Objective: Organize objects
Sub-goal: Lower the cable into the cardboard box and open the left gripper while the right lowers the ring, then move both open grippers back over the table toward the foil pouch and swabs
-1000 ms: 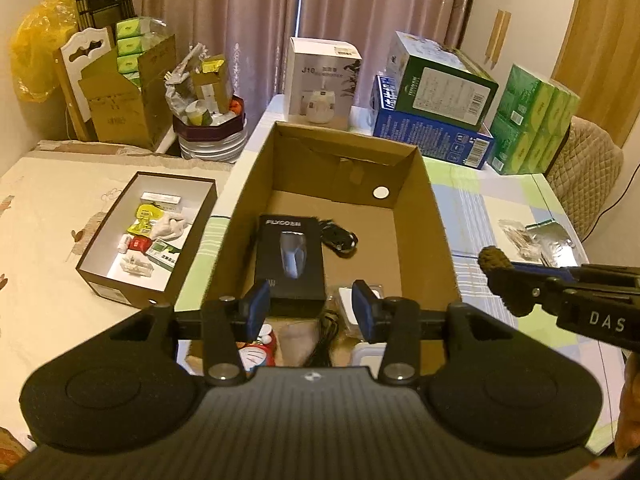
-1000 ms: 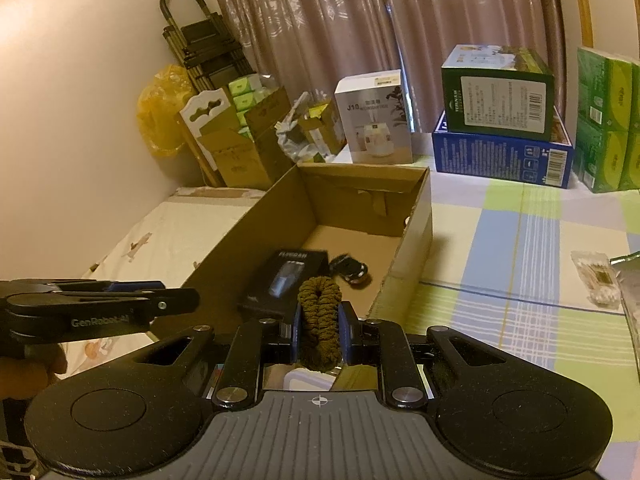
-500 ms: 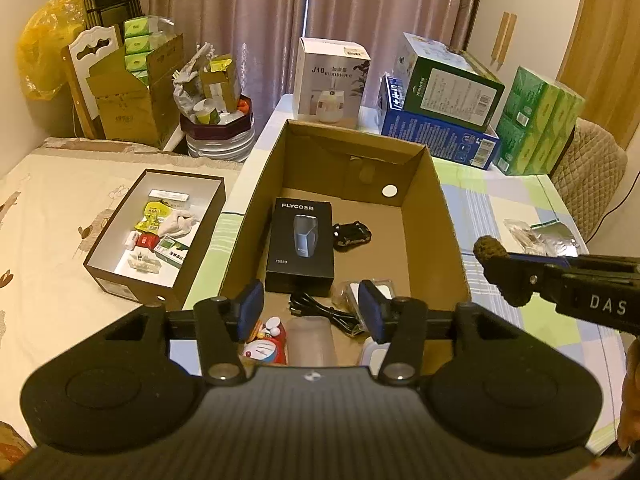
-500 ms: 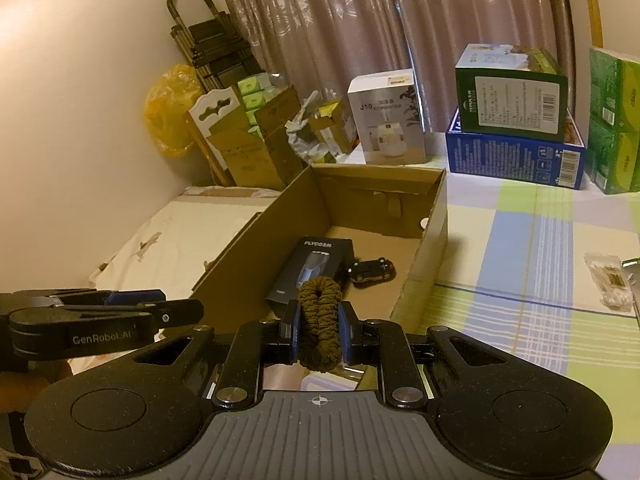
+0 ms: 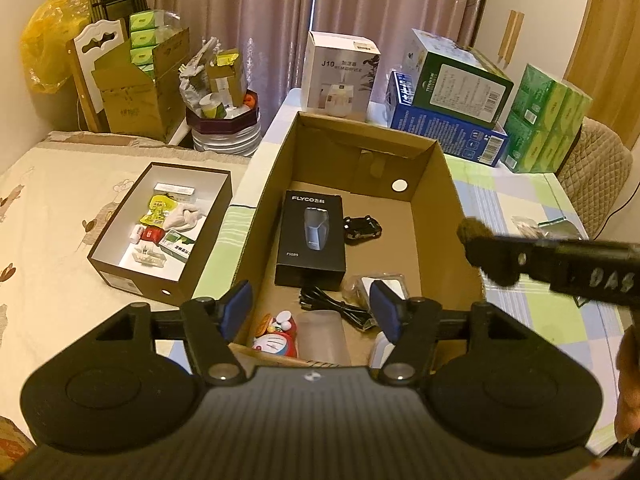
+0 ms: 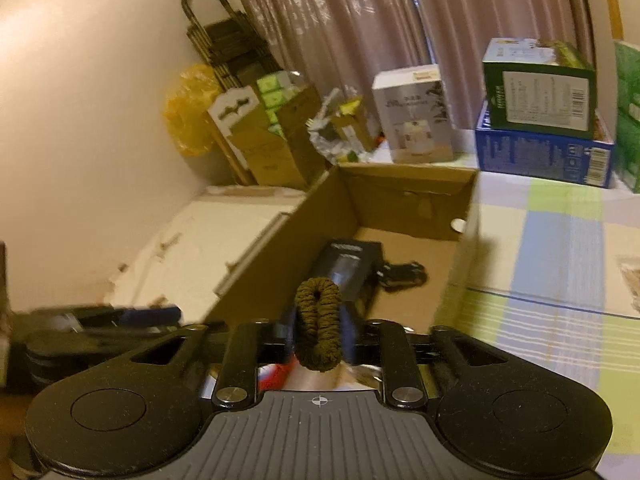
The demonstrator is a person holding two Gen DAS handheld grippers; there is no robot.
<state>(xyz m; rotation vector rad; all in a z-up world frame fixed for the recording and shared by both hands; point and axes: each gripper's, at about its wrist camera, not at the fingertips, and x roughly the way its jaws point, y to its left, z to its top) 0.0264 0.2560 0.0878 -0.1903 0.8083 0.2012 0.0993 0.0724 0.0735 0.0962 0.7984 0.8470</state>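
Left wrist view. The left gripper [image 5: 310, 312] hangs over the near end of the cardboard box [image 5: 434, 216], fingers spread wide and empty. Inside the box, a black shaver carton [image 5: 311, 240] lies flat at mid-floor; a small black toy car [image 5: 362, 229] sits just right of it; a black cable [image 5: 336, 307] and a clear-wrapped white item [image 5: 380, 286] lie nearer the near wall; a cartoon figure [image 5: 276, 338] and a translucent cup [image 5: 322, 334] stand against the near wall. The right gripper [image 5: 486, 258] enters from the right, its tip at the box's right wall, carrying a dark olive hair tie [image 5: 472, 233]. A smaller brown box [image 5: 134, 276] of sundries lies left of the cardboard box, close beside it.

Right wrist view. The right gripper [image 6: 318, 328] is clamped narrowly on the hair tie [image 6: 318, 322], whose loop stands up between the pads. The cardboard box [image 6: 408, 196] lies directly ahead. The frame is motion-blurred.

Assessment. The step in hand appears to be carrying the hair tie to the box for deposit. The next move calls for clearing the right wall's top edge, then releasing over bare floor. Open floor is judged best at the far right of the box, beyond the toy car; the near end is crowded. The left gripper over the near end narrows the entry; approach over the right wall seems clearer.
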